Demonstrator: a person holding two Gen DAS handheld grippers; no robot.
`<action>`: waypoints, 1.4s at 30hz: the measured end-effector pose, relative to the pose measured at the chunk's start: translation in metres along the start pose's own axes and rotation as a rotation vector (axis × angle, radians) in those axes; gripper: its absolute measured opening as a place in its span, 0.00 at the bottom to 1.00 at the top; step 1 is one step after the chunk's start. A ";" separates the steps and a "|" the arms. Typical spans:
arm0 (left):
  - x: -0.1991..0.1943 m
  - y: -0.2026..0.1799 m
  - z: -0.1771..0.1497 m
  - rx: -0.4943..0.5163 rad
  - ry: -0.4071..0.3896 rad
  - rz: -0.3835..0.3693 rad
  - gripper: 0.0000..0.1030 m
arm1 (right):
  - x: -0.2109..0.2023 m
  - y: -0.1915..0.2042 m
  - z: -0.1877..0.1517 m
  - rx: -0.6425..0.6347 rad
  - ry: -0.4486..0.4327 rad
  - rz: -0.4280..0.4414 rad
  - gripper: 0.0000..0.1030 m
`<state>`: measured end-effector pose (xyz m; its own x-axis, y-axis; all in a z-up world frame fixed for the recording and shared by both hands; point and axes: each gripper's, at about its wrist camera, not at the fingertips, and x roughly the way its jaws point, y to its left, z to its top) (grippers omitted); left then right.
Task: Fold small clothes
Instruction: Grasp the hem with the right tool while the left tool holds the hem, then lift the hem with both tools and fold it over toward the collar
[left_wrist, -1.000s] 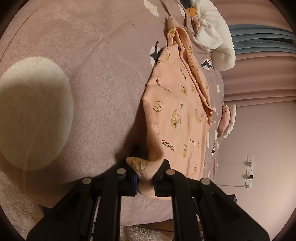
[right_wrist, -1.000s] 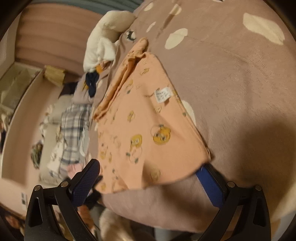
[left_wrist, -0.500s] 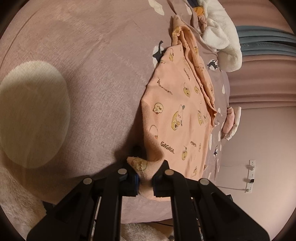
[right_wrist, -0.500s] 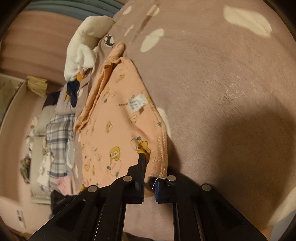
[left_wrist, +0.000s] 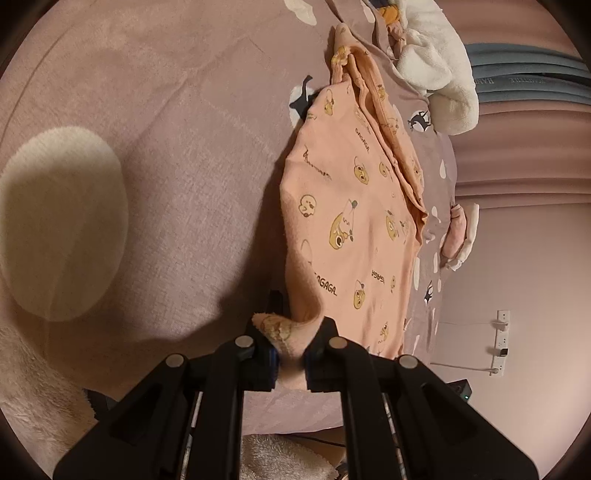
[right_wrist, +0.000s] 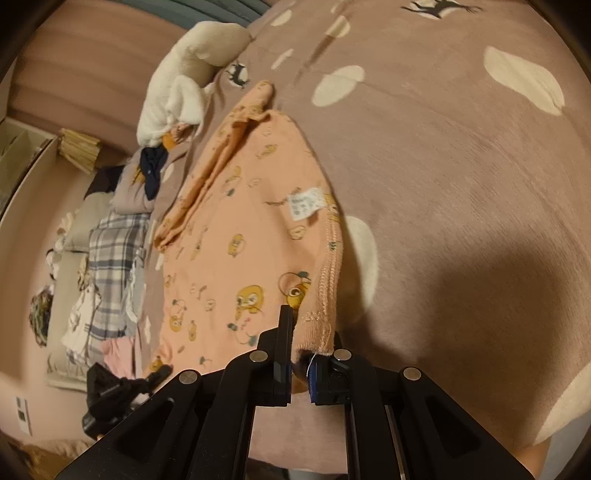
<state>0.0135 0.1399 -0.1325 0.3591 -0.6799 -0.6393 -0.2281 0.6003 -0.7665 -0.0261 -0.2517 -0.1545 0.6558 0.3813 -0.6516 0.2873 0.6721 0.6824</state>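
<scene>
"GAGAGA" is read several times in dark print on the peach garment (left_wrist: 354, 229), between yellow cartoon figures. A white care label (right_wrist: 306, 202) is sewn near its stitched hem; the text on it is too small to be read. The garment is laid flat on the mauve blanket (left_wrist: 177, 155), near the blanket's front edge. One near corner is pinched by the left gripper (left_wrist: 290, 354), the hemmed corner by the right gripper (right_wrist: 301, 363); both are pressed together on cloth. Bare blanket is seen to both sides of the garment. A white plush toy (left_wrist: 439, 70) lies at the far edge.
</scene>
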 end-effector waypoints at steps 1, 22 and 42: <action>0.001 -0.001 0.000 0.004 0.002 0.005 0.07 | 0.001 -0.002 0.000 0.003 0.004 -0.004 0.10; -0.003 -0.011 0.008 0.026 -0.020 -0.049 0.07 | -0.004 0.010 0.009 -0.050 -0.010 -0.026 0.10; 0.010 -0.038 0.051 0.060 -0.040 -0.113 0.07 | 0.012 0.058 0.050 -0.163 -0.032 -0.049 0.10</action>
<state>0.0716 0.1313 -0.1070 0.4153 -0.7281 -0.5453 -0.1300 0.5458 -0.8278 0.0335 -0.2402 -0.1063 0.6669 0.3268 -0.6697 0.2036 0.7846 0.5856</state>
